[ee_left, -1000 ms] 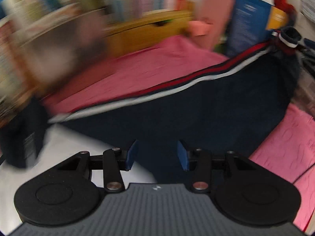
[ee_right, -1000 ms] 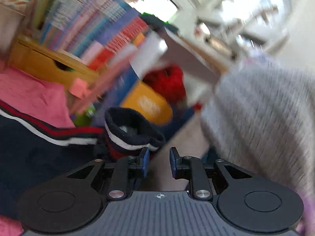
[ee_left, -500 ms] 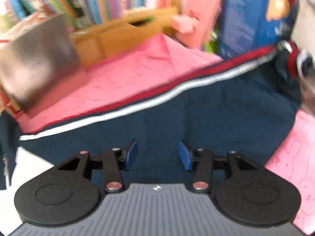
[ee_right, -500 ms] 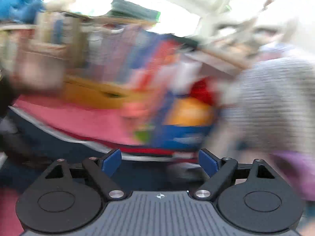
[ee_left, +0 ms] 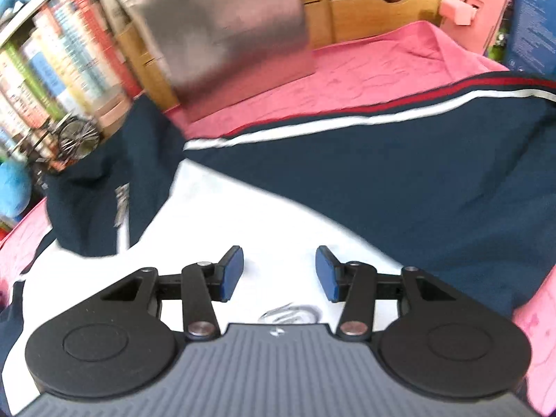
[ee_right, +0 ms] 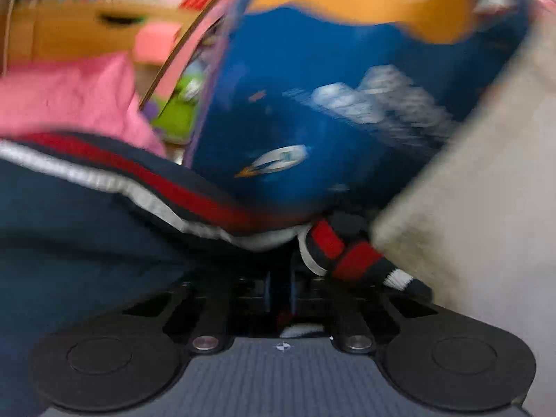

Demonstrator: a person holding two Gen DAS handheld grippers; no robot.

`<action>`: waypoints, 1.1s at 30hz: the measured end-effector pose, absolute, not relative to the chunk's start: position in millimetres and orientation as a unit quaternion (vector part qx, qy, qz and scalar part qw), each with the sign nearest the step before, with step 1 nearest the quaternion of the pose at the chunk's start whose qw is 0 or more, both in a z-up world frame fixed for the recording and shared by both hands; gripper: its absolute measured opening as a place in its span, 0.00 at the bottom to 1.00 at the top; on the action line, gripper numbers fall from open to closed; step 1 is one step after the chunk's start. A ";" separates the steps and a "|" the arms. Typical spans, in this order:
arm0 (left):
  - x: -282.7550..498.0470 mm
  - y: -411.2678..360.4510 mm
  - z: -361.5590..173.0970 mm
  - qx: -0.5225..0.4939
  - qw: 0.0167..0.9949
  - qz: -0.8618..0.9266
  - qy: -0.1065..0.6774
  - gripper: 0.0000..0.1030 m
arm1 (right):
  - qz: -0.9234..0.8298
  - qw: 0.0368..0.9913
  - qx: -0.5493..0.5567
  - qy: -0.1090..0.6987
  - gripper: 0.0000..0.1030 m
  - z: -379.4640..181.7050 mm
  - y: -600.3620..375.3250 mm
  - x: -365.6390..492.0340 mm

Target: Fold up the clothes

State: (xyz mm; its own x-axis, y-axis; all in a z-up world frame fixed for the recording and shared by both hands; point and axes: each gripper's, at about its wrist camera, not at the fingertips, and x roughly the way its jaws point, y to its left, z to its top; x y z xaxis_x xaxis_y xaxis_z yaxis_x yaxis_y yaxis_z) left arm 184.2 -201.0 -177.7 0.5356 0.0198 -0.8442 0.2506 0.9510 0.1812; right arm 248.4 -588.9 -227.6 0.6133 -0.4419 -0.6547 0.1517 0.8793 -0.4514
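A navy jacket (ee_left: 399, 180) with a red and white stripe lies across a pink sheet (ee_left: 365, 80). Its white inner lining (ee_left: 226, 215) is exposed in the left wrist view. My left gripper (ee_left: 279, 272) is open and empty, hovering over that white lining. In the blurred right wrist view my right gripper (ee_right: 279, 293) is shut on the navy jacket (ee_right: 87, 236) near its striped cuff (ee_right: 347, 253), with dark fabric pinched between the blue pads.
A grey box (ee_left: 222, 31) stands on the pink sheet at the back left. Bookshelves (ee_left: 59, 55) and a wooden drawer unit (ee_left: 365, 10) line the back. A blue and orange box (ee_right: 330, 111) stands close behind the cuff. A grey knitted fabric (ee_right: 486, 191) is at right.
My right gripper opened wide, then closed on the jacket at the cuff. My left gripper swung left and back, from over the navy fabric to over the white lining.
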 end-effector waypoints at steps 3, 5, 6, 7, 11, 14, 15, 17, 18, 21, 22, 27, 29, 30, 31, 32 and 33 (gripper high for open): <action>176.5 -184.3 -172.1 0.129 0.865 -0.056 0.482 0.52 | -0.166 0.882 -0.189 0.399 0.09 -230.3 -590.0 244.5; 168.9 -172.3 -164.8 0.121 0.867 -0.047 0.482 0.52 | -0.156 0.879 -0.185 0.410 0.19 -224.9 -589.9 241.6; 164.5 -165.6 -160.5 0.115 0.869 -0.041 0.480 0.52 | -0.150 0.880 -0.173 0.416 0.26 -218.2 -588.5 238.0; 160.5 -158.8 -156.4 0.109 0.870 -0.035 0.479 0.52 | -0.144 0.882 -0.163 0.418 0.42 -211.3 -586.1 233.2; 138.8 -119.7 -135.8 0.083 0.879 -0.005 0.470 0.53 | -0.129 0.905 -0.163 0.370 0.92 -180.2 -544.4 192.9; 119.4 -85.4 -128.5 0.074 0.880 0.026 0.468 0.53 | -0.088 0.921 -0.167 0.340 0.93 -162.3 -495.5 161.4; 112.0 -72.7 -126.8 0.072 0.880 0.036 0.468 0.54 | -0.056 0.926 -0.156 0.338 0.93 -156.5 -477.0 158.3; 91.9 -43.6 -123.9 0.065 0.879 0.054 0.470 0.54 | 0.009 0.933 -0.133 0.334 0.93 -144.8 -438.7 151.7; 81.6 -28.8 -122.4 0.062 0.878 0.062 0.471 0.54 | 0.040 0.934 -0.125 0.333 0.93 -139.1 -415.7 148.7; 50.1 16.5 -117.3 0.048 0.875 0.084 0.474 0.54 | 0.126 0.928 -0.103 0.335 0.93 -123.0 -341.7 151.1; 39.2 32.4 -114.8 0.040 0.874 0.087 0.477 0.55 | 0.156 0.925 -0.095 0.334 0.93 -117.4 -314.2 156.1; -1.9 107.9 -106.4 -0.002 0.867 0.094 0.490 0.56 | 0.302 0.898 -0.086 0.308 1.00 -83.0 -146.7 147.9; -10.0 131.6 -103.3 -0.010 0.866 0.090 0.492 0.56 | 0.339 0.885 -0.097 0.303 1.00 -76.4 -76.9 147.4; -14.6 143.5 -100.6 -0.016 0.867 0.088 0.491 0.56 | 0.356 0.877 -0.100 0.305 1.00 -74.0 -41.6 148.1; -19.2 155.3 -98.0 -0.022 0.867 0.086 0.490 0.56 | 0.371 0.869 -0.099 0.311 1.00 -74.6 -7.7 151.4; -24.4 167.7 -97.9 -0.031 0.867 0.082 0.490 0.56 | 0.383 0.861 -0.097 0.319 1.00 -76.2 24.9 155.2; -29.9 179.0 -98.7 -0.035 0.866 0.080 0.493 0.56 | 0.390 0.853 -0.096 0.333 1.00 -80.9 54.2 159.8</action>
